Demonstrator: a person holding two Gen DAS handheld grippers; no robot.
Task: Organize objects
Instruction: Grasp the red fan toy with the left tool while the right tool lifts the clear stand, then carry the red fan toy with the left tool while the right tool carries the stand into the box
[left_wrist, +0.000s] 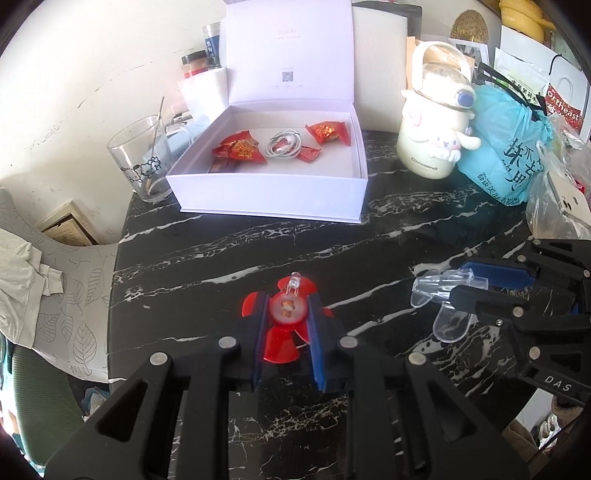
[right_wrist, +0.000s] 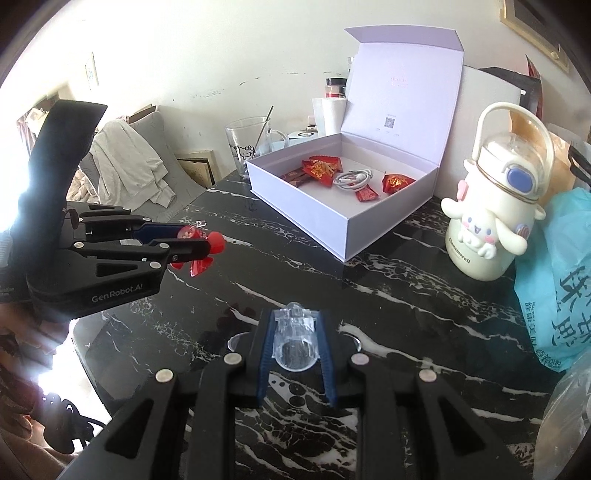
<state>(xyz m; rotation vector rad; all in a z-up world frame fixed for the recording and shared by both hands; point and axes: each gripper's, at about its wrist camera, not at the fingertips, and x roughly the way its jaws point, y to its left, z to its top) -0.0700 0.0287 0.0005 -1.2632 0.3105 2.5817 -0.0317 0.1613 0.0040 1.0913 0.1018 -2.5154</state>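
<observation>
Red fan clamped in left gripper, clear fan clamped in right gripper; both held above the table, near side of the open white box.

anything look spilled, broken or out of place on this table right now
Nothing looks spilled or broken. The white box sits open with red candies and a coiled cable inside; the mug and bottle stand upright.
</observation>
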